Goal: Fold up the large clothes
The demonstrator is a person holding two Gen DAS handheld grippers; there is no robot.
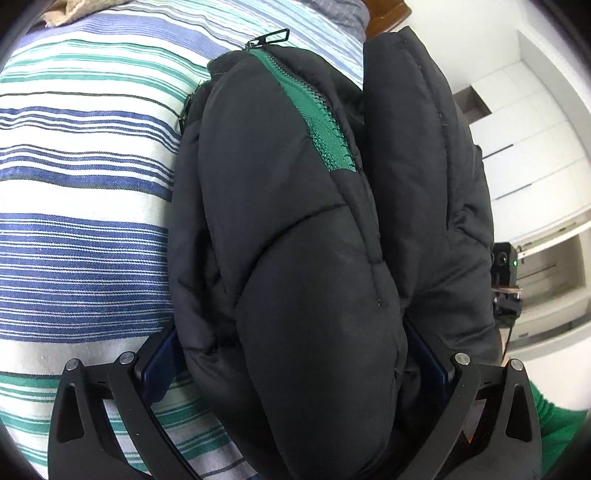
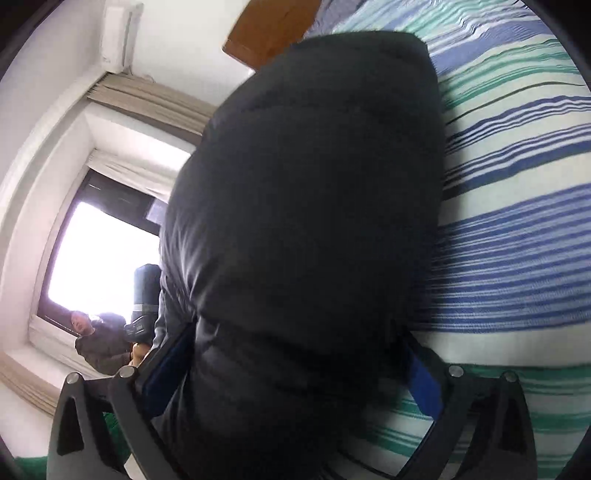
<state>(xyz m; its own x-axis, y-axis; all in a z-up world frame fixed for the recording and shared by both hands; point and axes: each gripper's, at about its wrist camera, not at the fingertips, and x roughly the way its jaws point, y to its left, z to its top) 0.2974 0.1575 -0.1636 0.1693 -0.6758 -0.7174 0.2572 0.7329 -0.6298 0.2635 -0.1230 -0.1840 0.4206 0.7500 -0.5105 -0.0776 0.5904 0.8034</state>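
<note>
My left gripper (image 1: 295, 373) has a thick fold of the black puffer jacket (image 1: 295, 229) between its blue pads (image 1: 157, 369), and the padding bulges out past both of them, so I read it as clenched on the jacket. The jacket lies bunched in long quilted rolls on the striped bedsheet (image 1: 81, 206), running from my fingers up toward the bed's far edge, with its green zipper tape (image 1: 317, 114) exposed along the upper roll and the metal zipper pull (image 1: 271, 37) resting at the far end, just over the sheet. A second black roll lies beside the first on the side toward the white cupboards (image 1: 524, 155). In the right wrist view, my right gripper (image 2: 295, 365) straddles another fat part of the jacket (image 2: 303, 192); the picture is blurred, and its jaws stand very wide with the padding filling the gap, so I cannot tell whether the pads (image 2: 424, 384) press on it or merely flank it. The wooden headboard (image 2: 269, 29) shows at the bed's far end, and a window (image 2: 99, 251) is beyond the jacket.
</note>
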